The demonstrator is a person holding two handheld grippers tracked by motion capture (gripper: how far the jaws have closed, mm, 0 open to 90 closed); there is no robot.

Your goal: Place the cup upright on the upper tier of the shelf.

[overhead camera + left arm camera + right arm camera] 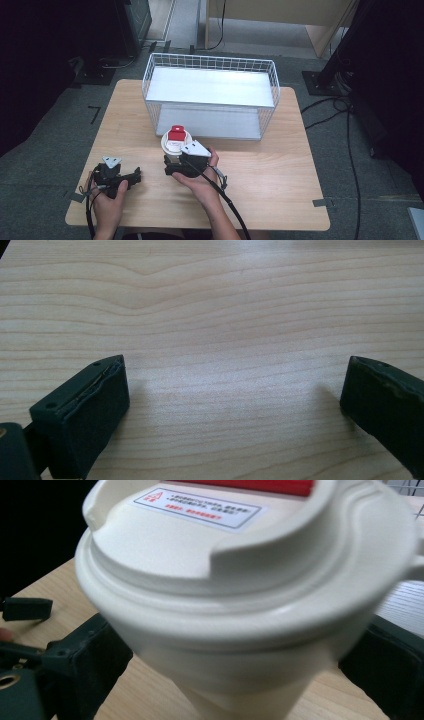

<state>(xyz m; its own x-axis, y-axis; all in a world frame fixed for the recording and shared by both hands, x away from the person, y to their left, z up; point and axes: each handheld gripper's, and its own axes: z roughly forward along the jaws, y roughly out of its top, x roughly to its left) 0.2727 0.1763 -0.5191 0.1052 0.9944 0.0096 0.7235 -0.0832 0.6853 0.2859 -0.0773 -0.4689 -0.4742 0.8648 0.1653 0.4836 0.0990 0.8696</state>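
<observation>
cream lidded cup (176,141) at centre of the wooden surface (260,175), wire basket (210,95) at 12 o'clock, right tongs (170,162) clamp it, label (197,508) legible in right gripper view, left tongs (136,175) at 8 o'clock, parted, holding nothing

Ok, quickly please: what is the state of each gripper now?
Left gripper: open, holding nothing, above the wooden table.
Right gripper: jaws on both sides of the cream lidded cup; whether they are clamped cannot be told.

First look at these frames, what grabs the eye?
The cream lidded cup with a red tab, mid-table in front of the white wire basket shelf, sits between the right gripper's jaws. Nearer the table's left corner, the left gripper is open over the bare light wooden table.
</observation>
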